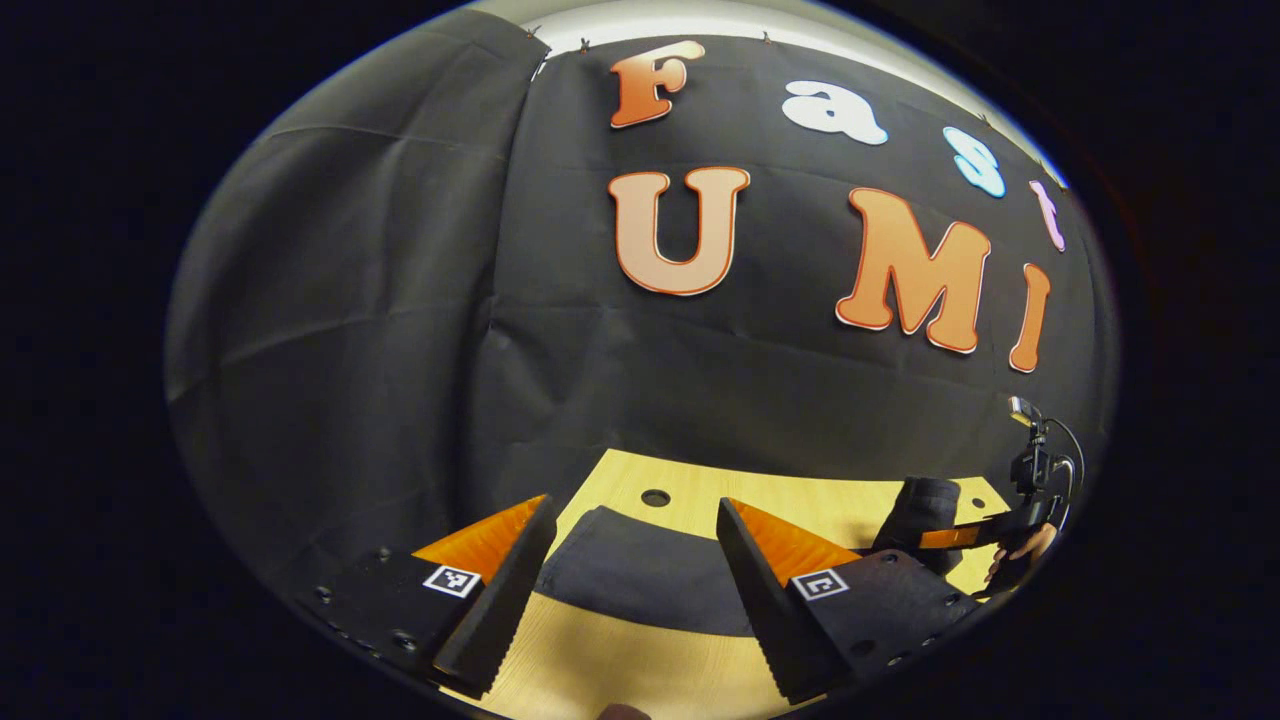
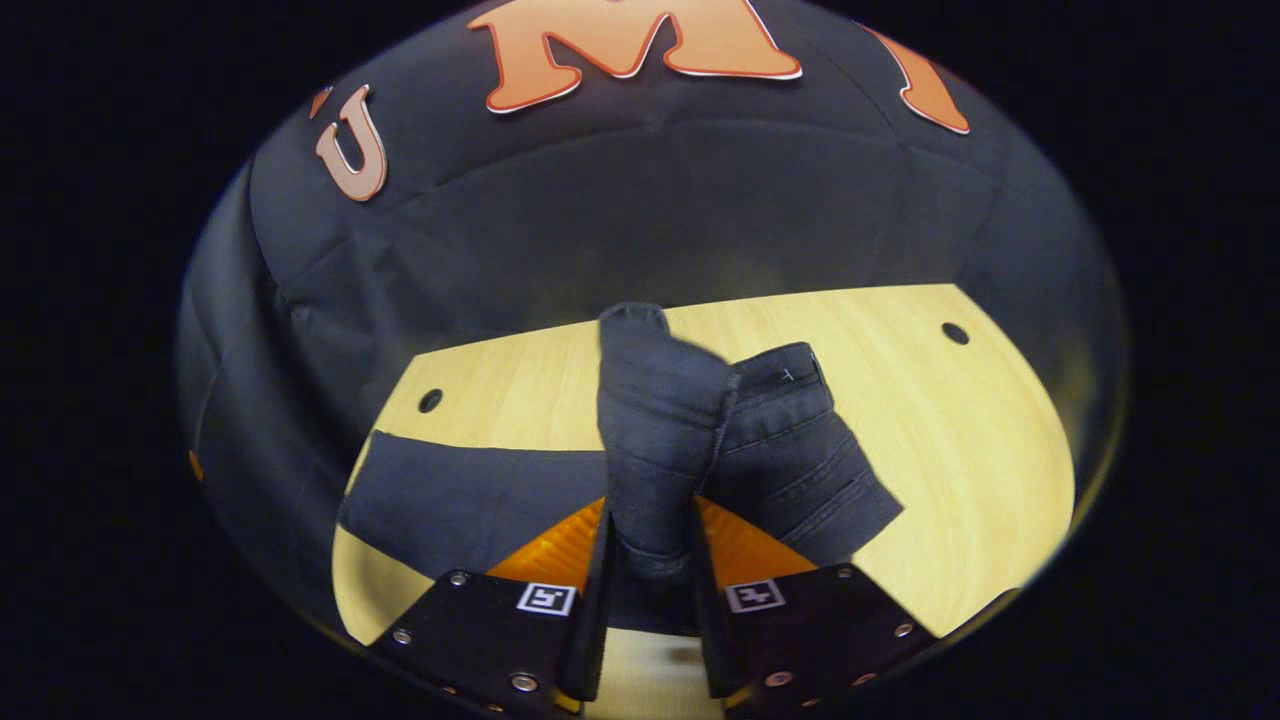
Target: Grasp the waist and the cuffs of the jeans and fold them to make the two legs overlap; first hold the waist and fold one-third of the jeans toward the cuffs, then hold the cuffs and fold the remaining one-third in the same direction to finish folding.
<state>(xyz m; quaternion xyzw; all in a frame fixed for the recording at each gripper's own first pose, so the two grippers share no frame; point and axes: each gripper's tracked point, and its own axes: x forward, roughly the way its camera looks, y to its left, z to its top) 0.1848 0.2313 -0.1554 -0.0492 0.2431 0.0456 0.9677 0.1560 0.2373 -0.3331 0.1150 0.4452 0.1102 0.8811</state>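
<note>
Dark blue jeans (image 2: 470, 500) lie on the wooden table (image 2: 960, 440), legs stretching to the left in the right gripper view. My right gripper (image 2: 650, 520) is shut on a bunched fold at the waist (image 2: 655, 420), which is lifted off the table; the pocket side (image 2: 800, 450) hangs beside it. In the left gripper view, the cuff end of the jeans (image 1: 640, 575) lies flat. My left gripper (image 1: 635, 512) hovers open above it, one finger on each side. The right gripper (image 1: 1000, 535) and its raised fabric (image 1: 925, 510) appear far off at the right.
The table (image 1: 850, 510) has small round holes (image 1: 655, 497) (image 2: 430, 400) (image 2: 955, 333). The black cloth wall (image 1: 500, 300) stands close behind its far edge. Bare wood lies to the right of the jeans in the right gripper view.
</note>
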